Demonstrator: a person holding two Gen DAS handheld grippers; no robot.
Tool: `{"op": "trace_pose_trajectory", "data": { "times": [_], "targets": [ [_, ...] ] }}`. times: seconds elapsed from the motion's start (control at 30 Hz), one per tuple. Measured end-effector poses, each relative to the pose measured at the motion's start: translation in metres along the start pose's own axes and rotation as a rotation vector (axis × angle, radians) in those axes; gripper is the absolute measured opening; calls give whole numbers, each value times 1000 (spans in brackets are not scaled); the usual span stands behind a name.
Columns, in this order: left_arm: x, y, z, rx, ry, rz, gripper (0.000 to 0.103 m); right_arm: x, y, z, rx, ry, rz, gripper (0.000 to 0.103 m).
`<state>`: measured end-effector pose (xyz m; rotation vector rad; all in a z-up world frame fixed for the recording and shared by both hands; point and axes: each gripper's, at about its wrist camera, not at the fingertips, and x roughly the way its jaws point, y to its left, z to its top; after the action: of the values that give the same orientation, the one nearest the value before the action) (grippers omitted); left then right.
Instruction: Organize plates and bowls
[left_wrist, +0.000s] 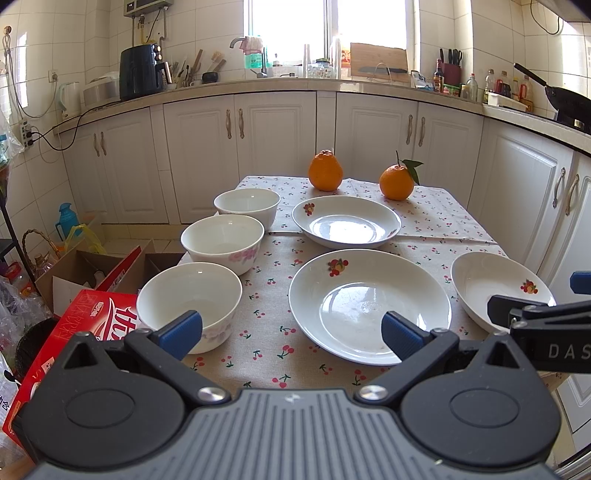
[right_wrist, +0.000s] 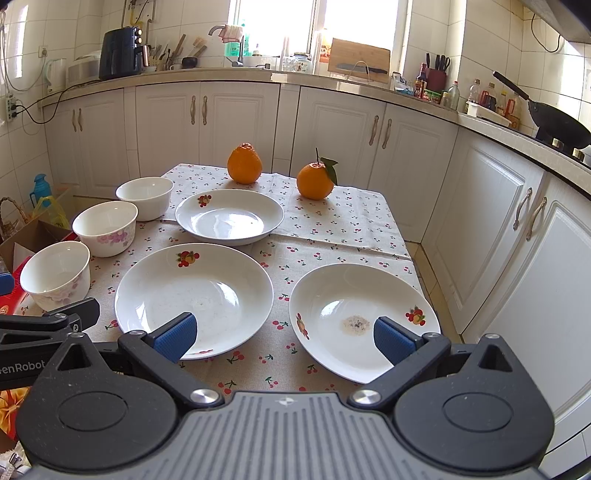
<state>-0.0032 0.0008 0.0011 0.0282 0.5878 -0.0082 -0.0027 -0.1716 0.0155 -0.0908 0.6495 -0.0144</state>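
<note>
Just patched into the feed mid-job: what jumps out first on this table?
Two bright oranges stand at the table's far edge, the right one with a leaf. Three white plates fill the middle and right, the near-right one with a dirty speck at its centre. Three bowls line the left edge. The left tool and right tool hover open, holding nothing.

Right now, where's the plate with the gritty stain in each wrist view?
Left wrist: stained plate at the right edge, partly hidden behind the right tool; the stain itself is not visible.
Right wrist: lower right of centre, stain showing, nearest the right tool.
Shared landmark: the leafy orange at the table's far side.
</note>
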Motion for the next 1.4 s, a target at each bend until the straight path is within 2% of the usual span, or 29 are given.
{"op": "trace_pose_trajectory", "data": {
  "times": [0.77,1.1,1.4],
  "targets": [
    [3,1,0,-13,12,-4,102,1,-1,1,-2,2,4,103],
    [3,-3,1,-2,-26,-6,102,3,-6,1,15,0,10,103],
    [6,-10,13,78,-41,-50,102,3,-15,3,35,-14,8,103]
  ]
}}
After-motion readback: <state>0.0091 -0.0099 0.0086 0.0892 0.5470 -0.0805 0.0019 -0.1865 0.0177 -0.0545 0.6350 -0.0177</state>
